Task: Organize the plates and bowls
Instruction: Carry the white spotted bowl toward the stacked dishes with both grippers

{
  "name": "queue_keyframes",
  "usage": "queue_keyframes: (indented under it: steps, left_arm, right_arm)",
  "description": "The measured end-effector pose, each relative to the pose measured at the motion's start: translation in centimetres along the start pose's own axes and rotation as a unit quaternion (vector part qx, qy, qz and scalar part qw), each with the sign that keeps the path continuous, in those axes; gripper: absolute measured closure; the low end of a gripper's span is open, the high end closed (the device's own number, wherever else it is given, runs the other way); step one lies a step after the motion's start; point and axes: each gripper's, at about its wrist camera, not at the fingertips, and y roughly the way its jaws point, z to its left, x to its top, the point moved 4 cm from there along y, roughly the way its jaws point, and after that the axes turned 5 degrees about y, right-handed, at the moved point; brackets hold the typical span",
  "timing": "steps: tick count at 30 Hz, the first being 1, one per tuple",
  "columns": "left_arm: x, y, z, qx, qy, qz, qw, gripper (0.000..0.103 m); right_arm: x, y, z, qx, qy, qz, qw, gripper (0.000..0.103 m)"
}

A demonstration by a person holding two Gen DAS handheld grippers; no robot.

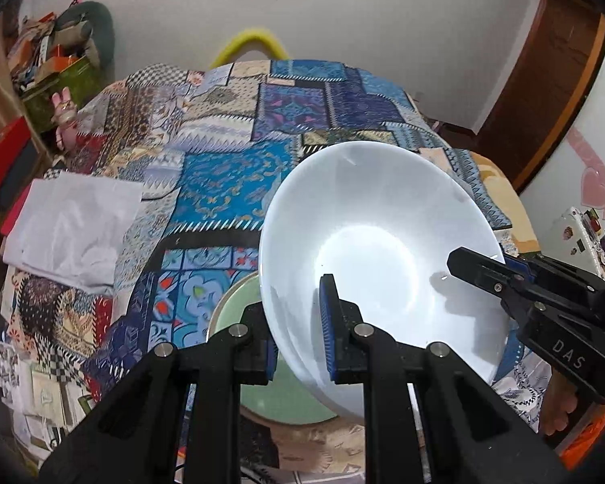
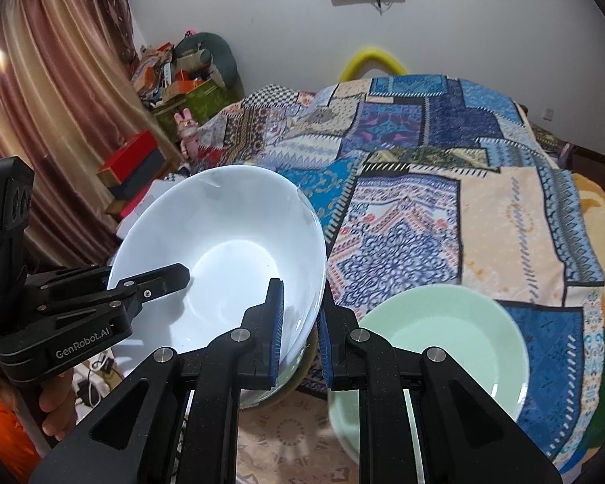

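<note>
A large white bowl (image 1: 377,242) is held tilted above the patchwork bedspread, gripped on two sides of its rim. My left gripper (image 1: 298,326) is shut on its near-left rim, one blue pad inside and one outside. My right gripper (image 2: 300,322) is shut on the bowl's (image 2: 222,250) right rim. Each gripper shows in the other's view, the right gripper (image 1: 504,278) and the left gripper (image 2: 141,286). A pale green plate (image 1: 230,314) lies partly hidden under the bowl in the left wrist view. A second pale green plate (image 2: 447,339) lies on the bed to the right.
The patchwork bedspread (image 1: 230,153) covers the bed. A white cloth (image 1: 72,226) lies on its left part. Boxes and clutter (image 1: 40,68) stand at the far left by the curtain (image 2: 40,101). A yellow arch (image 2: 371,60) rises behind the bed.
</note>
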Motion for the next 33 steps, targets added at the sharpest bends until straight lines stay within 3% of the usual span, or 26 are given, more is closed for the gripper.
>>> queue_keyframes:
  steps: [25,33]
  left_arm:
    - [-5.8,5.9,5.1,0.003,-0.054,0.082,0.9952,0.086]
    - [-6.4,6.3,5.2,-0.005,-0.052,0.086,0.9949,0.086]
  right_arm:
    - [-4.4,6.2,1.3,0.013,0.008,0.093,0.996,0.089]
    - [-4.6,6.1,1.2,0.014,0.006,0.100,0.995,0.089]
